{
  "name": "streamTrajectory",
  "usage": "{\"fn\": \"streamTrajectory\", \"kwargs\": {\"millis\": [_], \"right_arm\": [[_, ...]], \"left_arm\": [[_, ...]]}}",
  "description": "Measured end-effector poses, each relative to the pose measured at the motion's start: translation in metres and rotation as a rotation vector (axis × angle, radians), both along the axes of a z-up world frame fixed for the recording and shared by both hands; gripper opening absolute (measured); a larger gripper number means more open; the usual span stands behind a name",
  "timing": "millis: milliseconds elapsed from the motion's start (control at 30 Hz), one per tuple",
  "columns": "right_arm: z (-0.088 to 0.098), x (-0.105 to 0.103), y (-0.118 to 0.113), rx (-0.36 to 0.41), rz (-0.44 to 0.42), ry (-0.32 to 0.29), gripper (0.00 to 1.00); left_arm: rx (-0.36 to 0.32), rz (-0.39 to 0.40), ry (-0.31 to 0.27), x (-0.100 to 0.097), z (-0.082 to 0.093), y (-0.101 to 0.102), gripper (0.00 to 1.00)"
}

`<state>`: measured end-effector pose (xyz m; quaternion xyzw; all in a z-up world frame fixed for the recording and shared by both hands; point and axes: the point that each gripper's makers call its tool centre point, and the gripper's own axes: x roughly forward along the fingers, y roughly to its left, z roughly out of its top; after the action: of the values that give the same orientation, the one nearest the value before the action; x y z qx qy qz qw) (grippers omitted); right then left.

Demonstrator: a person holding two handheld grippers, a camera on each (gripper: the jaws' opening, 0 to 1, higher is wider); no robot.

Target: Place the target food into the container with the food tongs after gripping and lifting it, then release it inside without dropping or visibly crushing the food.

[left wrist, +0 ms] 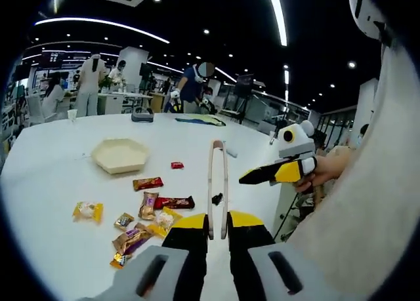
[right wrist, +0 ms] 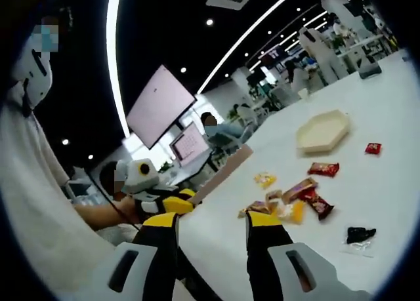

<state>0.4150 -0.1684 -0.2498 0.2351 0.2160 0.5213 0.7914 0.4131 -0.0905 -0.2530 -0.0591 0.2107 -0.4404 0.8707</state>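
My left gripper (left wrist: 218,217) is shut on a pair of food tongs (left wrist: 218,176), whose joined end points away over the white table (left wrist: 59,202). Wrapped snacks lie in a loose group on the table's left: a red-brown bar (left wrist: 147,183), a dark red bar (left wrist: 174,202), a yellow packet (left wrist: 88,211) and a small red piece (left wrist: 176,164). A cream hexagonal container (left wrist: 120,155) sits beyond them, with nothing in it. My right gripper (right wrist: 211,221) is open and holds nothing. It hangs off the table's edge, and in the left gripper view a hand holds the right gripper (left wrist: 279,172).
A small black item (right wrist: 361,234) lies on the table near the snacks (right wrist: 302,193), with the container (right wrist: 321,132) beyond. The left gripper (right wrist: 164,201) and tongs (right wrist: 226,168) show at the left. People stand at desks far behind.
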Motion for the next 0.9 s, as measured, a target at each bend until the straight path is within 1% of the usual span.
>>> {"fn": "streamTrajectory", "kwargs": {"millis": [67,100,133,233,333,400,500,567,633,767,900], "right_arm": [[-0.003,0.001,-0.002,-0.004,-0.003,0.008,0.42],[-0.003,0.001,-0.002,-0.004,-0.004,0.010,0.42],[-0.003,0.002,-0.004,0.004,-0.010,0.014,0.42],[0.001,0.002,-0.003,0.018,-0.007,0.018,0.42],[0.002,0.004,-0.003,0.017,-0.011,0.006,0.43],[0.006,0.005,-0.001,0.031,-0.009,0.007,0.43],[0.013,0.004,0.002,0.047,0.002,0.000,0.44],[0.014,0.004,0.003,0.043,0.002,-0.015,0.43],[0.015,0.004,0.004,0.048,0.006,-0.015,0.43],[0.023,0.002,0.007,0.081,0.020,-0.013,0.43],[0.028,-0.005,0.016,0.085,0.061,-0.020,0.44]], "left_arm": [[-0.028,-0.005,-0.036,0.000,0.009,-0.003,0.08],[-0.036,-0.006,-0.038,0.000,0.010,-0.003,0.08],[-0.063,-0.013,-0.028,0.000,0.016,-0.005,0.08],[-0.063,-0.027,-0.026,-0.002,0.019,-0.006,0.08],[-0.066,-0.042,-0.028,-0.004,0.022,-0.009,0.08],[-0.074,-0.060,-0.035,-0.007,0.027,-0.013,0.08],[-0.095,-0.084,-0.074,-0.009,0.037,-0.017,0.08],[-0.115,-0.092,-0.056,-0.010,0.040,-0.019,0.08],[-0.109,-0.097,-0.061,-0.011,0.041,-0.019,0.08],[-0.114,-0.124,-0.041,-0.017,0.041,-0.022,0.08],[-0.113,-0.150,-0.029,-0.023,0.043,-0.025,0.08]]}}
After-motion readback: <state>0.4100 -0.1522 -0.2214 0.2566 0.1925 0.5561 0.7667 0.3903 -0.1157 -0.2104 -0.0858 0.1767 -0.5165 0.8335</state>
